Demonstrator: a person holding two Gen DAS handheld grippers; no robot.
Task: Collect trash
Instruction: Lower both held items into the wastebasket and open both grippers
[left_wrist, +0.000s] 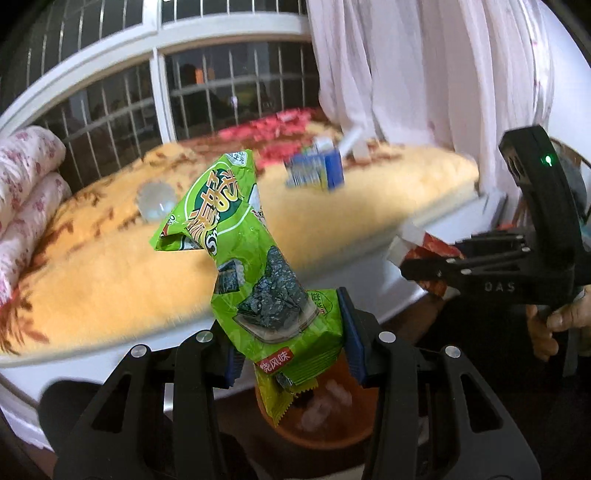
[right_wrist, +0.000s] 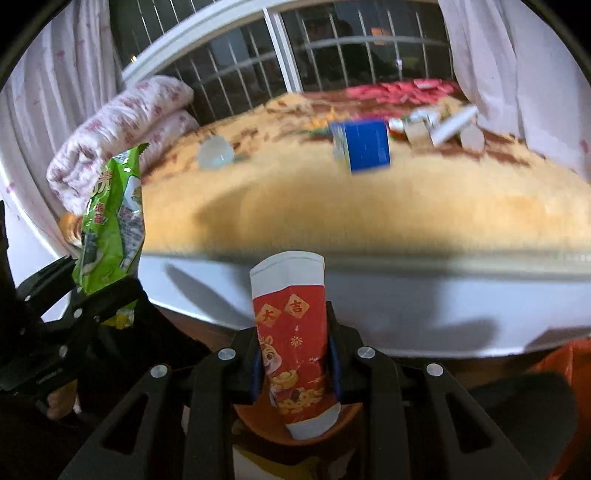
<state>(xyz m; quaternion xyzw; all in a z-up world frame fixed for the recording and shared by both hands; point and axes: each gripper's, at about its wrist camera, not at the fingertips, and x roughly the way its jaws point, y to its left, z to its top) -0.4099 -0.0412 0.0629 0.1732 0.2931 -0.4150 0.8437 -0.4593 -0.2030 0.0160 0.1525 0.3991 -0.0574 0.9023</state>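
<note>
A green snack wrapper (left_wrist: 255, 258) is being clamped upright in the left gripper (left_wrist: 291, 354), while a red and white paper packet (right_wrist: 293, 347) is being pinched between the pads of the right gripper (right_wrist: 295, 363). Both pieces of trash are being held over an orange bin (left_wrist: 325, 424) beside the bed (right_wrist: 369, 206). Left lying on the yellow blanket are a blue carton (right_wrist: 364, 146), a clear plastic lid (right_wrist: 216, 153) and a white tube (right_wrist: 454, 123). A folded floral quilt (right_wrist: 122, 125) is being shown against the barred window (left_wrist: 221, 85). Only the left view is showing a hand (left_wrist: 554, 325) on the other tool's grip.
</note>
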